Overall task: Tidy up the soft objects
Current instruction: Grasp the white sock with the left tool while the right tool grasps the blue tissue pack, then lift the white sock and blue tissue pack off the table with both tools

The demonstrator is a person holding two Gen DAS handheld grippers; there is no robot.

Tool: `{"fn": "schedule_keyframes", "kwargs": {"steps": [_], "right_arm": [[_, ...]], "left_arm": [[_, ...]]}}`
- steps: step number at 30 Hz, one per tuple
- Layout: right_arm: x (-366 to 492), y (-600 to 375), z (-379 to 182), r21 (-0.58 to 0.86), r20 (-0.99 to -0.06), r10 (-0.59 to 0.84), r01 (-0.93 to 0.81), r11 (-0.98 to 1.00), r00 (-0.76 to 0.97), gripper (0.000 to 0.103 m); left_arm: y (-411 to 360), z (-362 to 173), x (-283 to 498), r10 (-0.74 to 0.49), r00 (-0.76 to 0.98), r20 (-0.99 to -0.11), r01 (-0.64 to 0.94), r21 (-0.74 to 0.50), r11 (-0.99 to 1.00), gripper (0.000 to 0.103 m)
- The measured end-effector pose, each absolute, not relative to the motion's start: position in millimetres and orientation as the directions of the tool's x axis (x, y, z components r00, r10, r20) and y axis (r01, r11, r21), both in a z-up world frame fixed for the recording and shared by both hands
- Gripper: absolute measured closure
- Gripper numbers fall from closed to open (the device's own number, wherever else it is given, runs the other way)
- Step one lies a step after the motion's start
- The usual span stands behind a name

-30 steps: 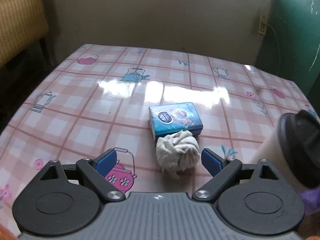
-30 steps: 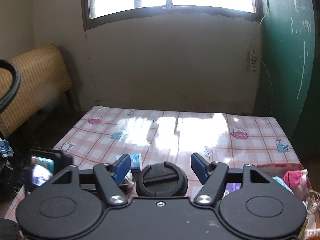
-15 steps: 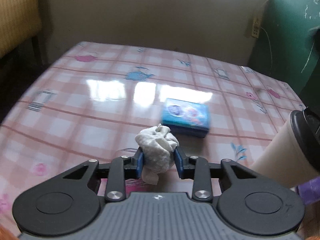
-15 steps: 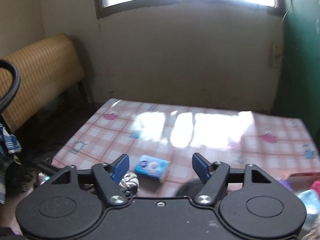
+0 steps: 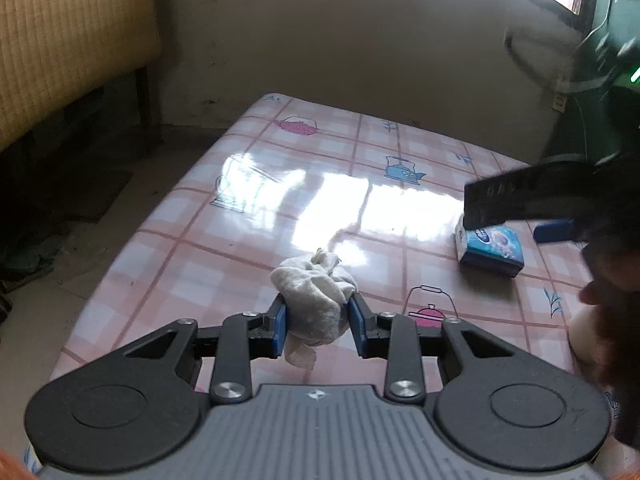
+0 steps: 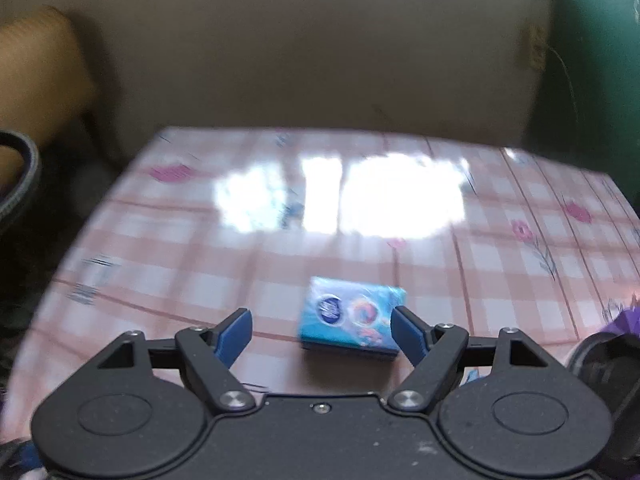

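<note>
My left gripper [image 5: 319, 326] is shut on a crumpled white cloth [image 5: 314, 307] and holds it above the near left part of the checked table [image 5: 280, 200]. A blue tissue pack [image 5: 491, 251] lies on the table to the right. In the right wrist view the pack [image 6: 352, 320] sits just in front of my right gripper [image 6: 322, 330], nearer its right finger. The right gripper is open and empty. It also shows in the left wrist view [image 5: 520, 208], hovering over the pack.
A woven yellow chair [image 5: 68, 40] stands left of the table. A green wall [image 6: 592, 80] is at the right. A black-lidded white cup [image 6: 608, 364] and a purple item [image 6: 628, 320] sit at the right edge.
My left gripper closed on the cloth, lifted it and swung left. My right gripper tilted down and moved in over the tissue pack.
</note>
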State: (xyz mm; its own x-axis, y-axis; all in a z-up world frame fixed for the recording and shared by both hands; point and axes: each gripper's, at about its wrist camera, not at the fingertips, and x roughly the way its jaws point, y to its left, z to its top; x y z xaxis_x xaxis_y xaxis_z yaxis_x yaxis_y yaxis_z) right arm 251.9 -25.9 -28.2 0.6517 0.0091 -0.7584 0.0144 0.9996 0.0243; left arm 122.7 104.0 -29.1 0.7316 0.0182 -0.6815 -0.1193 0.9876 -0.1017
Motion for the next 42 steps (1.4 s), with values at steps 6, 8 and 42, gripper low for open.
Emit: {"fn": "schedule_keyframes", "kwargs": {"steps": [6, 8, 42], "right_arm": [[279, -34, -56, 0.003, -0.806, -0.027, 0.05, 0.999, 0.592, 0.012], [284, -40, -66, 0.035, -0.824, -0.01, 0.069, 0.997, 0.567, 0.012], [81, -104, 62, 0.05, -0.615, 0.178, -0.188, 0.981, 0.768, 0.016]], "left_arm": [[107, -29, 130, 0.008, 0.735, -0.678, -0.121, -0.119, 0.985, 0.069], [106, -28, 133, 0.002, 0.735, -0.678, -0.121, -0.128, 0.984, 0.069], [40, 56, 73, 0.02, 0.8, -0.599, -0.083, -0.078, 0.994, 0.069]]}}
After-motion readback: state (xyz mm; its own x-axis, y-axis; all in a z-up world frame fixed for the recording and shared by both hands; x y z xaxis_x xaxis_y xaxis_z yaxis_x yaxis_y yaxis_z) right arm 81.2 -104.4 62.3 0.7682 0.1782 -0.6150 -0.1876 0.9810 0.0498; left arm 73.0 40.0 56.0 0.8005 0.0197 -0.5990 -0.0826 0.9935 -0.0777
